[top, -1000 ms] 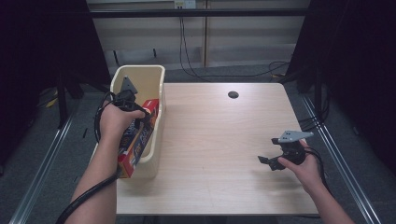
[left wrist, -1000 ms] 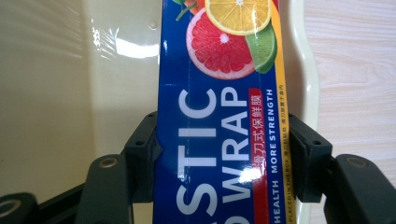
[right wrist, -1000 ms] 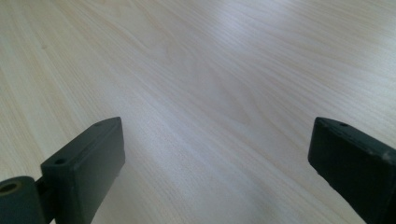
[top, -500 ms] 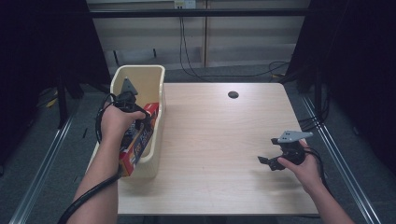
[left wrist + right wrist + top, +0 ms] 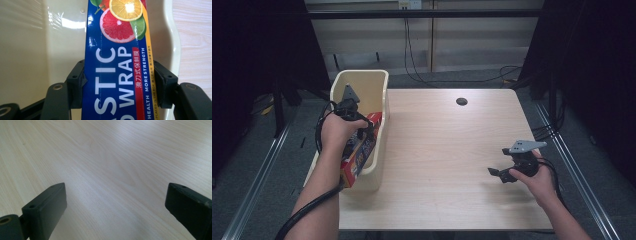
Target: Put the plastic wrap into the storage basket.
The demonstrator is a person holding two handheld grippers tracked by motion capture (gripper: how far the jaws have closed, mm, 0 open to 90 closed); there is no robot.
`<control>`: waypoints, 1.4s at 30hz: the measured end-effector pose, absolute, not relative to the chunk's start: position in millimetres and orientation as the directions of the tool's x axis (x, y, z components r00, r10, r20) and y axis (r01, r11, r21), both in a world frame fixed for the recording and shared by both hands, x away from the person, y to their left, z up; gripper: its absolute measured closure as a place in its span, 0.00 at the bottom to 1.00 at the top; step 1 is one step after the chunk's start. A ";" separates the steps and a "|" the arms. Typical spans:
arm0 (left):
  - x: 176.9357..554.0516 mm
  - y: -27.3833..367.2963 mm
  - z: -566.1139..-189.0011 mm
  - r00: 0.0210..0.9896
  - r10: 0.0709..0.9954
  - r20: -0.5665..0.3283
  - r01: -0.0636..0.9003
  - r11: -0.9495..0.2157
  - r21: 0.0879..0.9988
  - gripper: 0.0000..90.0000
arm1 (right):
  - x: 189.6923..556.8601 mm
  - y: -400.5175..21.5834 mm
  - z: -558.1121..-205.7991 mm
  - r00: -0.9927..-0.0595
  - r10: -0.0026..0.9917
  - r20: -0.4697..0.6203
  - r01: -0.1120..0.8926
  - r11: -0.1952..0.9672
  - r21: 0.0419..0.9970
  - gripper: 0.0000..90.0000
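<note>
Nothing has moved since the earlier frames: your left gripper [image 5: 117,82] stays clamped on the wrap box [image 5: 117,62], which leans inside the bin [image 5: 379,90] at left. Lower it flat before letting go. Keep your right gripper [image 5: 115,205], jaws spread, idle over the table [image 5: 447,150].

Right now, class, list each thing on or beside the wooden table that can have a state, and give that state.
Left gripper: shut on the box.
Blue plastic-wrap box: held, slanting in the bin.
Cream plastic bin: upright, open-topped, at the table's left edge.
Right gripper: open, nothing between its jaws, over the table.
</note>
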State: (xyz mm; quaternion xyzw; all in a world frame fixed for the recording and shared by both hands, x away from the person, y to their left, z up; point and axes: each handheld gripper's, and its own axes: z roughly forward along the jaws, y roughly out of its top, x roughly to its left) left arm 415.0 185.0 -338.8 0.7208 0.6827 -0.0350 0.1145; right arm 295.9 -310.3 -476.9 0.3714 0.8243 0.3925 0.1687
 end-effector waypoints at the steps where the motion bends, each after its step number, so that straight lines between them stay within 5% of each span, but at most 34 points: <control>1: 415.1 184.8 -339.0 0.063 0.976 -0.210 0.993 -0.039 0.116 0.44 | 296.0 -310.2 -477.0 -0.668 0.744 0.013 0.479 0.417 0.772 0.04; 31: 418.2 185.4 -345.0 0.029 0.974 -0.225 0.998 -0.015 0.065 0.41 | 296.2 -310.0 -477.3 -0.674 0.739 0.015 0.478 0.420 0.772 0.04; 42: 413.7 195.1 -331.7 0.037 0.953 -0.300 0.988 0.011 0.155 0.36 | 295.8 -308.1 -477.1 -0.679 0.734 0.011 0.471 0.424 0.774 0.04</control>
